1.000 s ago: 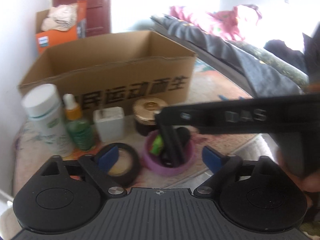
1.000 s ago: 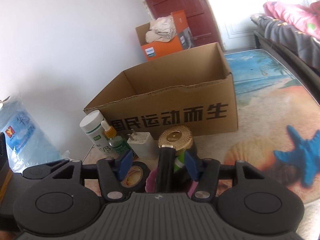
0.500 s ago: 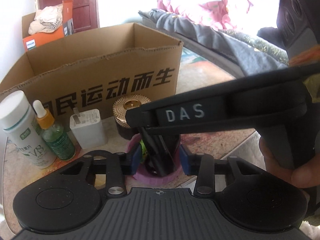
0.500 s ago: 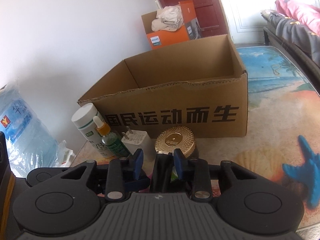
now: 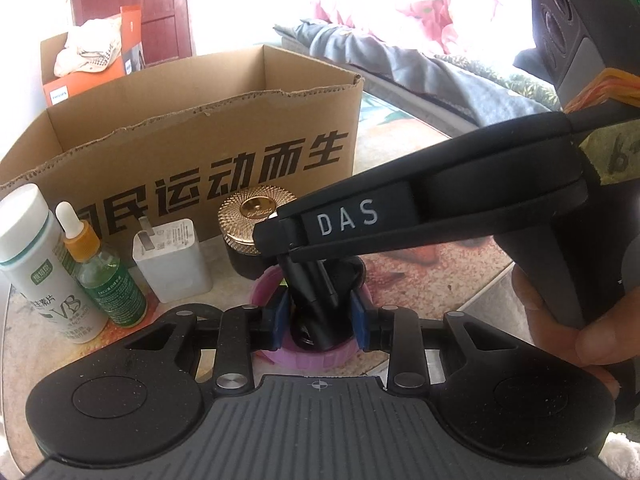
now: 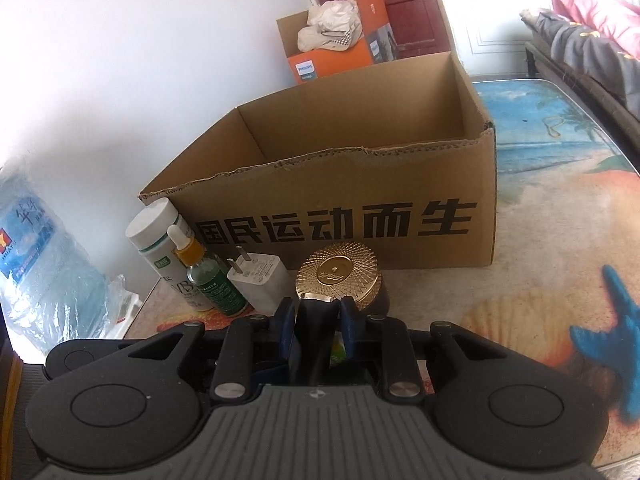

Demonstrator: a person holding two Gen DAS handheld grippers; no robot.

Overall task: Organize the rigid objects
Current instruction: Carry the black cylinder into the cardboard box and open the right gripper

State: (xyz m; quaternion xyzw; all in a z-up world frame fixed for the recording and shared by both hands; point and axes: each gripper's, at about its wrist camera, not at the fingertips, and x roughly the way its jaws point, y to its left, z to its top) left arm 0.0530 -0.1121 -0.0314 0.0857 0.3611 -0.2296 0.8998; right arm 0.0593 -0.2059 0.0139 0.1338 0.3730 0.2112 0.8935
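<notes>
The open cardboard box [image 6: 332, 184] is standing at twelve o'clock in both wrist views, its inside bare as far as can be seen. In front of it a row of small items is waiting: a white vitamin bottle [image 5: 38, 264] at nine o'clock, a green dropper bottle [image 5: 104, 276] just beside it, a white plug charger [image 5: 172, 260], then a gold-lidded dark jar [image 5: 252, 236] near centre.

The left gripper [image 5: 319, 320] is closing its blue pads on the rim of a pink cup [image 5: 316, 356] at six o'clock of the jar, apparently steadying it. The right gripper [image 6: 318, 320] is reaching in from three o'clock, its pads pinching a black cylindrical stick [image 6: 316, 320] that is standing in that cup; a green item beside it is too hidden to name.

The step in hand looks to be pulling the stick out of the cup. Next calls for lifting it straight up, clear of the rim, then carrying it toward twelve o'clock over the box wall.
</notes>
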